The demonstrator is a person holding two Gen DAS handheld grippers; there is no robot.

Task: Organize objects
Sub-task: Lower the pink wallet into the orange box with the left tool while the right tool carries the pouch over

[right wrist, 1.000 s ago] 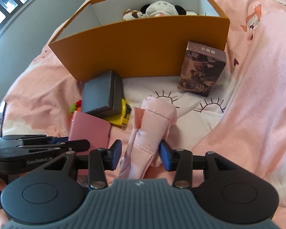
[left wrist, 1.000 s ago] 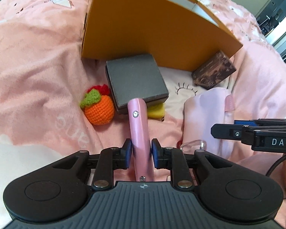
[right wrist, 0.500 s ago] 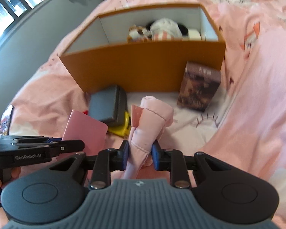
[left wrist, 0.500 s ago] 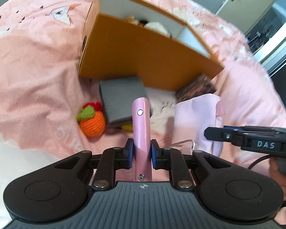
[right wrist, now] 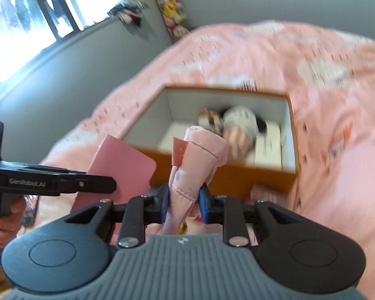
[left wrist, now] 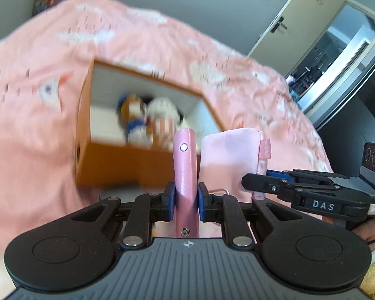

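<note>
My left gripper is shut on a flat pink case, held edge-on and upright in the air; the case also shows in the right wrist view. My right gripper is shut on a pale pink fabric pouch, which shows beside the case in the left wrist view. Both are lifted above and in front of the open orange box, also in the right wrist view. Plush toys lie inside it.
The box rests on a pink bedspread. White boxes sit in the box's right part. A patterned card box lies just in front of the orange box. A door and a window are behind.
Both grippers have risen with their objects, so the box interior is now visible from above. The right gripper closed on the pouch a second ago. The views are motion-blurred.
</note>
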